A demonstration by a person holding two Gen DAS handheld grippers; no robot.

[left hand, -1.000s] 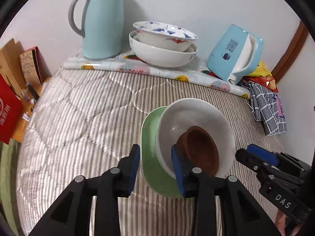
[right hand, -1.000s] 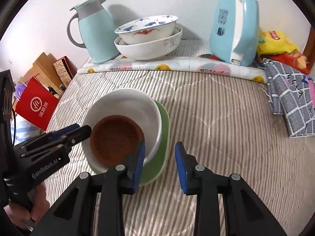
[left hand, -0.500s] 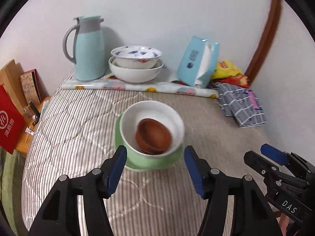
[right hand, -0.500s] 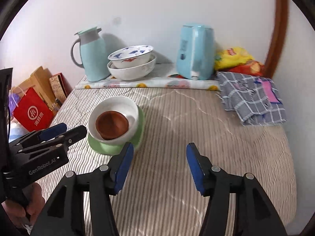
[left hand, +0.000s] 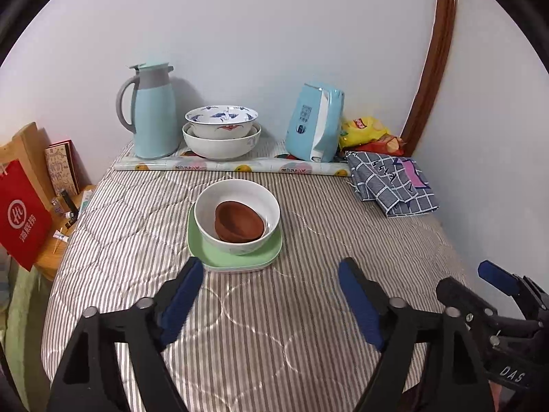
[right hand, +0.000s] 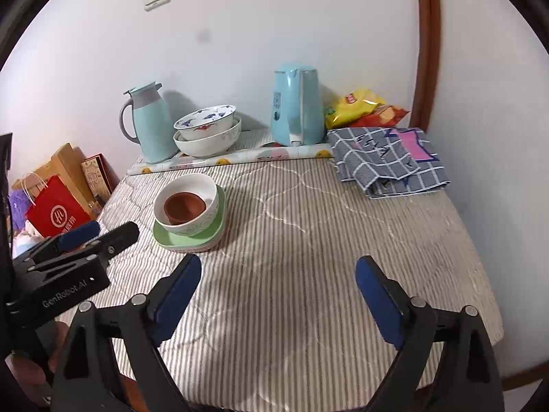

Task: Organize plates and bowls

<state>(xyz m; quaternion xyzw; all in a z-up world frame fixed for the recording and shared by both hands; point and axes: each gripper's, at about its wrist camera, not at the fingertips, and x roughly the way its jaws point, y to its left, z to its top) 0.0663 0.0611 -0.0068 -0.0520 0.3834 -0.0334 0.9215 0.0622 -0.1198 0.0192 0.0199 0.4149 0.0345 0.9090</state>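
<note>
Left wrist view: I hold the left gripper (left hand: 269,274) tilted downward over the striped bed (left hand: 308,309), just short of the green plate (left hand: 236,257). Its fingers (left hand: 185,285) stand wide, having just been opening, with nothing between them. On the green plate sits the white bowl (left hand: 236,240), and inside that the brown bowl (left hand: 239,221). Beyond the green plate, against the wall, two patterned bowls (left hand: 221,132) are stacked beside a blue jug (left hand: 152,111). To the right of the green plate, the right gripper (left hand: 494,295) appears at the frame edge. Right wrist view: the right gripper (right hand: 278,274) also points down at the bed, right of the green plate (right hand: 187,240); its fingers (right hand: 374,288) have likewise just been opening, wide and empty.
</note>
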